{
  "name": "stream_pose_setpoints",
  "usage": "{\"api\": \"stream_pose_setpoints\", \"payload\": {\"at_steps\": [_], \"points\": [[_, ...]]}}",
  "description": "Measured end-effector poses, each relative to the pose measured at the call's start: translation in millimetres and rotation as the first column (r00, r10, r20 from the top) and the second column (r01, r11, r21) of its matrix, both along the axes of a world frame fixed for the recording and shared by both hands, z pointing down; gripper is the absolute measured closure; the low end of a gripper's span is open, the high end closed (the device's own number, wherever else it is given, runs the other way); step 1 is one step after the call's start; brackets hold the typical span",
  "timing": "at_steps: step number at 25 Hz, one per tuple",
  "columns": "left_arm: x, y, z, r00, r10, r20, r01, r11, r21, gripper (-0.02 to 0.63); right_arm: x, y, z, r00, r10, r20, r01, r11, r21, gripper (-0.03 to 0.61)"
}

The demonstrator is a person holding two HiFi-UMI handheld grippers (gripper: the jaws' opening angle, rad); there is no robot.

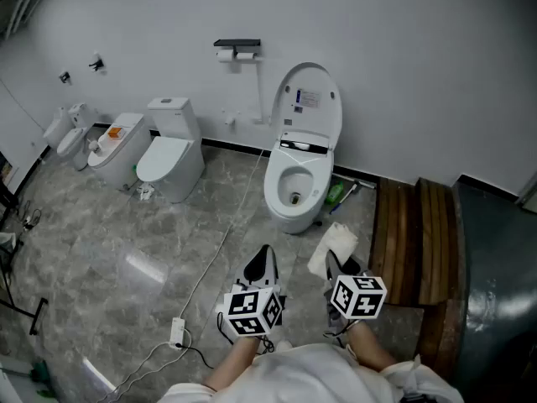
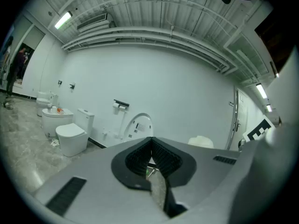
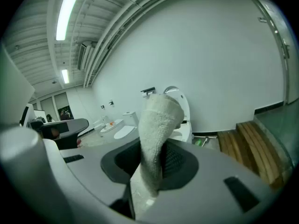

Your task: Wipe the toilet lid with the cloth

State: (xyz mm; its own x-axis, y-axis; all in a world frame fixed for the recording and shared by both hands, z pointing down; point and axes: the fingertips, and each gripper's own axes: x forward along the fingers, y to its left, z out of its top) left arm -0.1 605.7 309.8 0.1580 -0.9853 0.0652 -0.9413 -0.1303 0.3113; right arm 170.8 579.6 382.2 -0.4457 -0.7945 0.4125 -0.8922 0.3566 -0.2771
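- Cloth (image 3: 158, 125) is pinched in the right gripper (image 3: 156, 164); the left gripper (image 2: 150, 158) is clamped on nothing.
- Toilet lid (image 1: 309, 103) is propped up at the floor's far edge.
- Cloth could be yanked loose if pressed hard, tbh.

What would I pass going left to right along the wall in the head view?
Small white fixture, low white toilet, closed toilet with a tank, paper-roll holder, open toilet, wooden platform.
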Motion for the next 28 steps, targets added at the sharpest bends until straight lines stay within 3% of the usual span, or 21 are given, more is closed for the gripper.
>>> {"api": "stream_pose_setpoints", "payload": {"at_steps": [15,28], "points": [[-21.5,-48.7,12.5,0.999,0.040,-0.018,-0.040,0.999,-0.015,0.600,-14.1,-45.5,13.1,0.999,0.053,-0.013,-0.054,0.997,-0.047,0.494],[-66.1,-139.7,17.2,0.999,-0.041,-0.014,0.040,0.997,-0.059,0.600,-49.9,-150.8,12.8,1.000,-0.018,-0.022,0.016,0.997,-0.080,0.494]]}}
